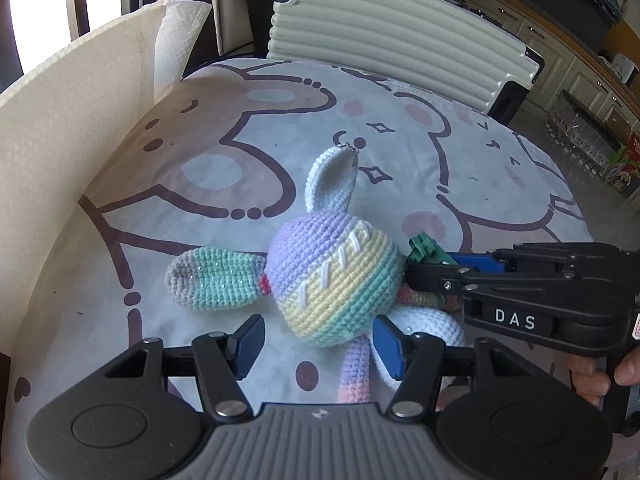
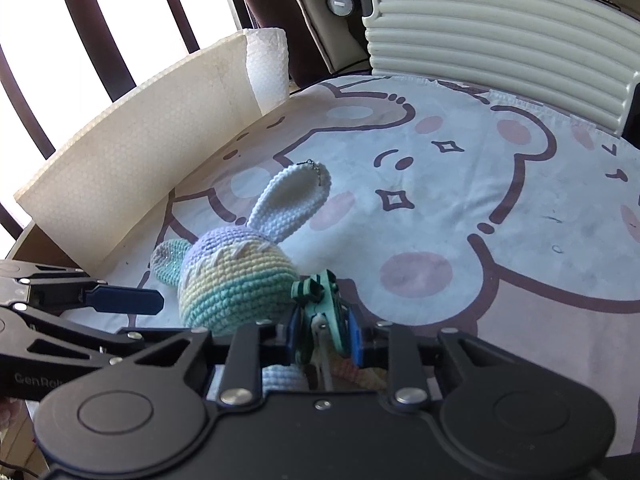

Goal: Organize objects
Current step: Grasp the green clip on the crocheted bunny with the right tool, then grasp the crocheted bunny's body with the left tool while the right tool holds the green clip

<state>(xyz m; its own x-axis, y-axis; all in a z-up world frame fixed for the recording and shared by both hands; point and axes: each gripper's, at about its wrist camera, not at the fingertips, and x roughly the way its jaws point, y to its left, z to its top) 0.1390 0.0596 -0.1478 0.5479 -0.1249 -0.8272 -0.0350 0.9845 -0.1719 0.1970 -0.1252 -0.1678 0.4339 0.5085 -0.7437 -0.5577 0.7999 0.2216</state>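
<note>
Crocheted rabbit (image 1: 336, 284) in pastel stripes lies on its side near the middle of the desk (image 1: 248, 152), which is covered by a cloth printed with cartoon bears. One white ear points to twelve o'clock in the left wrist view, a teal ear to nine o'clock. Left gripper (image 1: 320, 346) straddles the lower part of the rabbit's head; whether its blue pads press the yarn I cannot tell. Right gripper (image 2: 324, 334), coming in from three o'clock in the left view, is clamped on the green striped bow (image 2: 320, 296) at the rabbit's neck. A white foam board (image 1: 72, 128) stands along the desk's nine o'clock side, a ribbed cream suitcase (image 1: 392, 36) at twelve o'clock.
</note>
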